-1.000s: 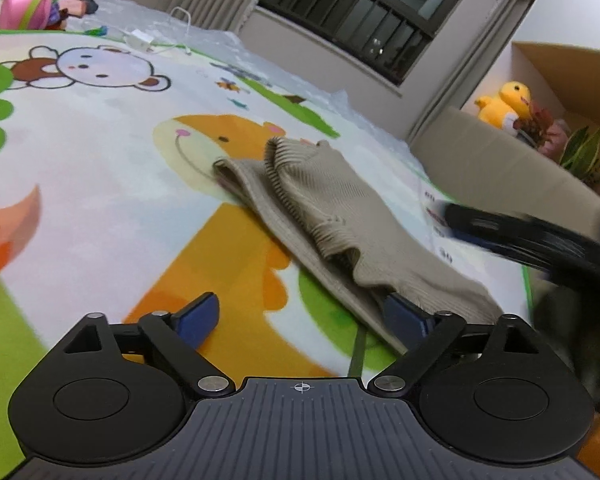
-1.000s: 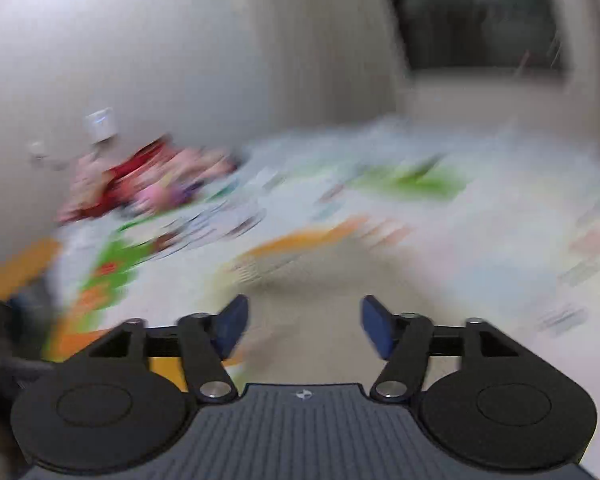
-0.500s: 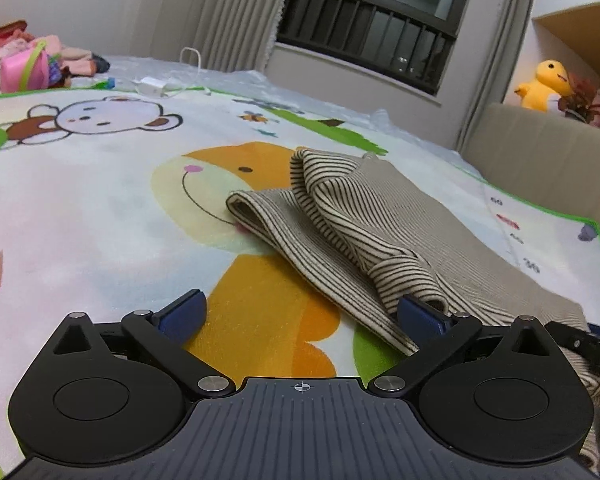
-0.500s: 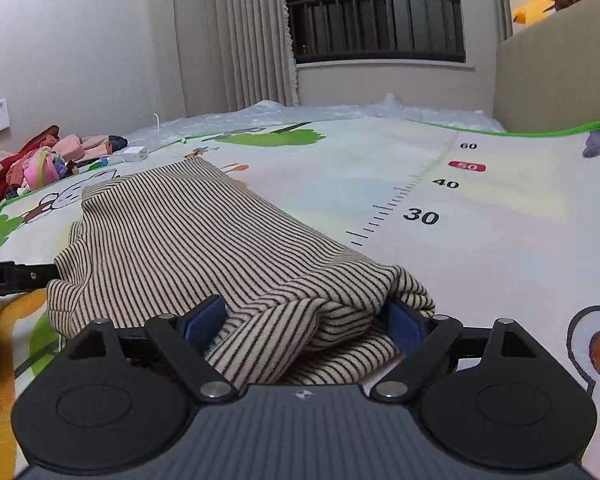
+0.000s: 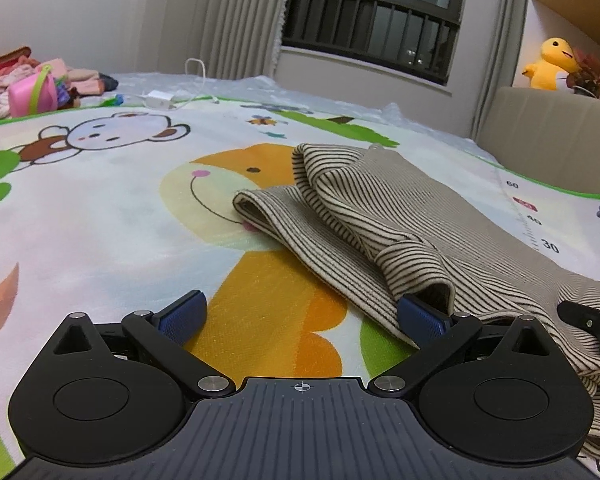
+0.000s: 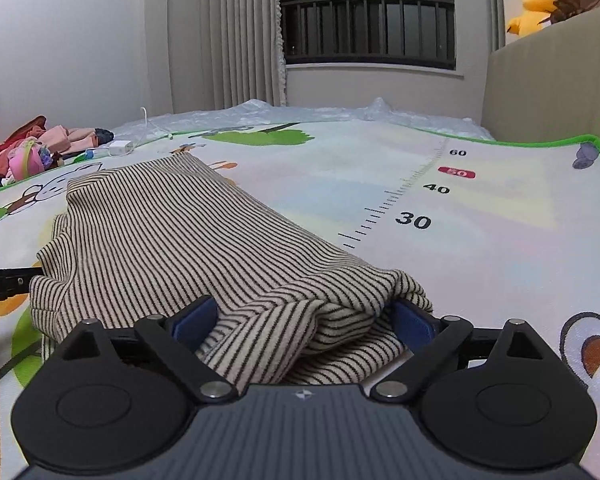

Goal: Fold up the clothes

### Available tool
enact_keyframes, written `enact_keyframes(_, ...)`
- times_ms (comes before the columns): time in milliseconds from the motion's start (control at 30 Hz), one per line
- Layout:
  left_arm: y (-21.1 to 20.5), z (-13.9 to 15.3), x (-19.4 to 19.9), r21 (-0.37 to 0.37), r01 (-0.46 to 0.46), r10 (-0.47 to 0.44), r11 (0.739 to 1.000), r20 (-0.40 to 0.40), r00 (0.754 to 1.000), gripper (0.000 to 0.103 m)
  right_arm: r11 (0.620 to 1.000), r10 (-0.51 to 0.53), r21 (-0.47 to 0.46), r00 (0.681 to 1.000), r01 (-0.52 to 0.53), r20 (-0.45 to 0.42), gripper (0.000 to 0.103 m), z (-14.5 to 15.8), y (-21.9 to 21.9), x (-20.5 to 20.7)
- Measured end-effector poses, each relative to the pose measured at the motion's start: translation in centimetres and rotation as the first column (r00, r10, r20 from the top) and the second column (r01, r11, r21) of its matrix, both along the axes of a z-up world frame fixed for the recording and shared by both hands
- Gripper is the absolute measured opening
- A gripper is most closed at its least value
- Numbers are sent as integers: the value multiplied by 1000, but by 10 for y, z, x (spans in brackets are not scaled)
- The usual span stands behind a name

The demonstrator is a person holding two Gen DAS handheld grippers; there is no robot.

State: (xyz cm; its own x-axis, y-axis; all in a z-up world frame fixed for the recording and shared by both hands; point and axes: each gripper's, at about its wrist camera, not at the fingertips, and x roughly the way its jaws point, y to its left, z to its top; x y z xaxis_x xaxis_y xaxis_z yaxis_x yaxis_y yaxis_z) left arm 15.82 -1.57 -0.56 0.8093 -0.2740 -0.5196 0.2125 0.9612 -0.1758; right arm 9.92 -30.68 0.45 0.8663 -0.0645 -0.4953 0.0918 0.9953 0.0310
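Your right gripper (image 6: 304,318) sits low over the mat with its blue-padded jaws spread wide. A bunched fold of the beige, black-striped knit garment (image 6: 172,236) lies between them, and both pads look to touch the cloth, but they have not pinched it. From there the garment runs forward and to your left, its long axis slanting away across the cartoon-printed play mat (image 6: 480,248). A printed ruler scale lies just beside its right edge.

Your left gripper (image 5: 300,314) is also spread open and holds nothing. Between its jaws is only bare mat with an orange animal print. Its right pad touches or sits just beside the near left edge of the garment, where a small rolled opening in the cloth faces you. The garment lies to the right of this gripper and stretches forward and rightward, with a folded flap along its left side.

The right gripper is therefore the one already at the cloth, on the near end. The left would likely need to shift right to take the matching near corner before any fold away from you.
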Motion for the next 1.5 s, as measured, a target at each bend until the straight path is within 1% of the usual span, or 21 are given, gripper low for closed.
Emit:
enact_keyframes(100, -1, 0, 1, 7, -1, 1, 1000, -3, 1000, 103, 1000, -4, -3, 1000, 4, 1, 96, 0, 0, 0)
enact_keyframes(200, -2, 1, 1, 16, -2, 2, 1000, -4, 1000, 103, 999, 3, 39, 1000, -3, -3, 97, 0, -7, 1)
enact_keyframes(267, -2, 1, 1, 15, -2, 2, 1000, -5, 1000, 103, 999, 5, 50, 1000, -4, -10, 98, 0, -9, 2)
enact_keyframes(367, -1, 0, 3, 18, -1, 1, 1000, -10, 1000, 103, 1000, -7, 30, 1000, 8, -17, 98, -1, -6, 3)
enact_keyframes(433, -2, -1, 5, 27, 0, 1, 1000, -15, 1000, 103, 1000, -28, 11, 999, 28, -24, 103, -1, -4, 4)
enact_keyframes(567, -5, -1, 2, 48, -6, 6, 999, -1, 1000, 103, 999, -49, -16, 998, 49, -37, 103, 0, 1, 6)
enact_keyframes(700, -3, -1, 0, 44, -1, 1, 999, 7, 1000, 103, 987, -109, -119, 994, 105, -26, 103, 1, 19, 7)
enact_keyframes(800, -2, -2, 0, 44, 5, -6, 999, 11, 1000, 103, 969, -155, -197, 988, 151, -3, 103, 1, 33, 7)
enact_keyframes(867, -2, -2, 0, 49, 15, -15, 999, 11, 1000, 103, 956, -183, -232, 983, 182, 17, 103, 1, 38, 6)
enact_keyframes(967, -5, -1, 2, 74, 33, -33, 997, -2, 999, 103, 935, -228, -271, 973, 229, 34, 103, 2, 43, 8)
enact_keyframes(1033, -6, -1, 5, 86, 39, -38, 996, -16, 999, 103, 928, -234, -291, 972, 234, 36, 103, 2, 46, 8)
enact_keyframes(1133, -6, -1, 6, 86, 42, -40, 995, -23, 999, 103, 927, -242, -286, 969, 244, 44, 103, 3, 45, 4)
enact_keyframes(1233, -6, -1, 6, 81, 43, -41, 996, -27, 999, 103, 911, -275, -293, 957, 290, 92, 103, 4, 46, -4)
enact_keyframes(1367, -4, -1, 7, 69, 43, -41, 997, -30, 999, 103, 885, -287, -355, 953, 302, 94, 103, 2, 54, 2)
enact_keyframes(1500, -5, -1, 7, 77, 39, -38, 996, -24, 999, 103, 853, -296, -418, 949, 313, 106, 103, 1, 64, 4)
